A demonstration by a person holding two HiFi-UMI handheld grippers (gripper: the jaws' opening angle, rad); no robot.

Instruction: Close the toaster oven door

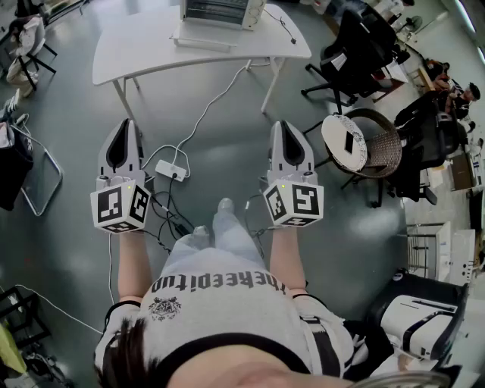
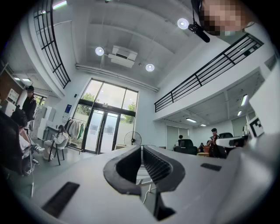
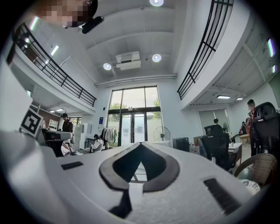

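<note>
While you stand back on the grey floor, the toaster oven sits at the far edge of the white table, well apart from both tools, and the job has not yet begun. Its door appears to hang open, lying flat toward you over the tabletop, though at this range the hinge and handle are too small to make out. Your left gripper and right gripper are held level at waist height, pointing toward the table, each with its jaws drawn together at the tips and nothing between them. Neither tool touches the oven or the table. Everything remains ahead, by the look of it: stepping up to the table, getting a tool under the door's front edge, and swinging it up until it shuts.
</note>
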